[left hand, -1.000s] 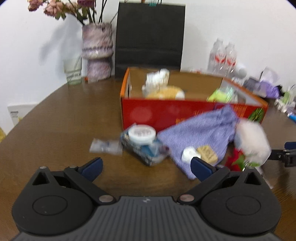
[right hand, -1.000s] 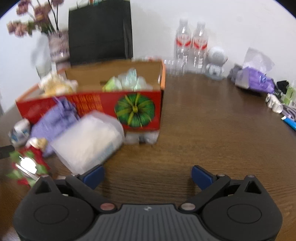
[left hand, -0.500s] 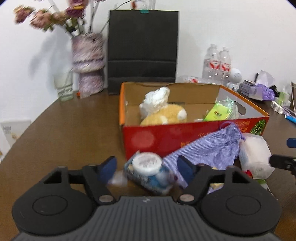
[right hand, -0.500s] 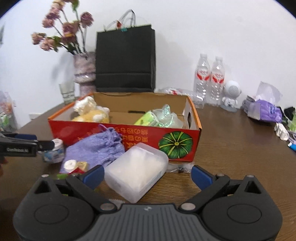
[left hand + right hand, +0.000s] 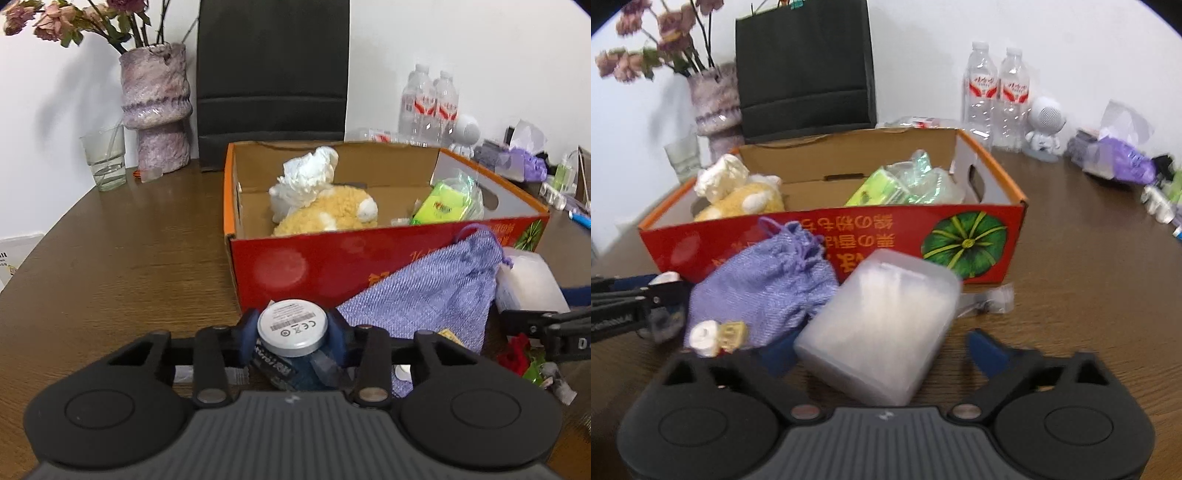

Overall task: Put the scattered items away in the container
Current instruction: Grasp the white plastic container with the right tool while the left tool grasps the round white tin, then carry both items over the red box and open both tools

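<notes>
A red cardboard box [image 5: 295, 262] [image 5: 975, 236] stands on the brown table and holds a yellow plush toy [image 5: 325, 214], a white tissue wad [image 5: 306, 177] and a green packet [image 5: 439, 206]. My left gripper [image 5: 291, 334] is shut on a blue packaged jar with a white lid [image 5: 292, 325], just in front of the box. A purple drawstring pouch [image 5: 424, 295] [image 5: 764, 284] leans on the box front. My right gripper [image 5: 882, 350] is open, its fingers either side of a frosted plastic case [image 5: 882, 325]. It also shows in the left wrist view [image 5: 528, 288].
A red-and-green wrapped item [image 5: 524, 358] and small white and tan pieces [image 5: 716, 336] lie by the pouch. A clear wrapper [image 5: 990, 299] lies at the box's right corner. A vase [image 5: 155, 107], glass [image 5: 105, 158], black bag [image 5: 273, 74] and water bottles [image 5: 997, 92] stand behind.
My left gripper has moved forward and closed on the white-lidded jar package. My right gripper has moved in so the frosted case sits between its open fingers.
</notes>
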A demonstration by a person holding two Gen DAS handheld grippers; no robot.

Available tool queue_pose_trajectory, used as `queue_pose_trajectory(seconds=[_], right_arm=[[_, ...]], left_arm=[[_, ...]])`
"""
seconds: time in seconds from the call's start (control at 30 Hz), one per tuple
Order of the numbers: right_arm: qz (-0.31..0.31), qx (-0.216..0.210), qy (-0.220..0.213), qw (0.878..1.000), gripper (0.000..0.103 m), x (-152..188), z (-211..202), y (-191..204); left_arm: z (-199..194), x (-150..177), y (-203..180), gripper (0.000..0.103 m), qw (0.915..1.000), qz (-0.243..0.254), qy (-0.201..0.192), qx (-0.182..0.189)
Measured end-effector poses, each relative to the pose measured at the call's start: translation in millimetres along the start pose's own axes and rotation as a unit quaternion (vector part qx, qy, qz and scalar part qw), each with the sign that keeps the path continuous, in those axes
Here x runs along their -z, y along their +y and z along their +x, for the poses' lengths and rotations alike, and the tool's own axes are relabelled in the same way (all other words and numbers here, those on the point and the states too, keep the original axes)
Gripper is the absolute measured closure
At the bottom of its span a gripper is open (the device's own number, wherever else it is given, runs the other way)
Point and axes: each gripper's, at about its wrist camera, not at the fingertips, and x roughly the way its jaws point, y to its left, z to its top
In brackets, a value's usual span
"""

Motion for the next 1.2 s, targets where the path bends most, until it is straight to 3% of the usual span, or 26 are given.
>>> queue_pose_trajectory(seconds=[0.3, 0.87, 1.03, 1.2], right_arm=[[0.022, -0.010, -0.051, 0.998, 0.037, 4, -37, -17], [0.004, -0.039, -0.125, 0.991, 0.040, -2, -86, -22], [-0.013, -0.050, -0.152, 0.987, 0.040, -27, -95, -21], [-0.033, -0.051, -0.183, 0.981, 0.040, -79, -86, -13]], left_arm=[[-54, -2, -1, 0.063, 0.9979, -0.003, -0.063, 0.018], [-94, -13, -24, 0.063, 0.9932, 0.013, -0.102, 0.055], [-87, -38, -29, 0.063, 0.9912, 0.017, -0.110, 0.072], [-55, -90, -33, 0.063, 0.9901, 0.018, -0.119, 0.072]])
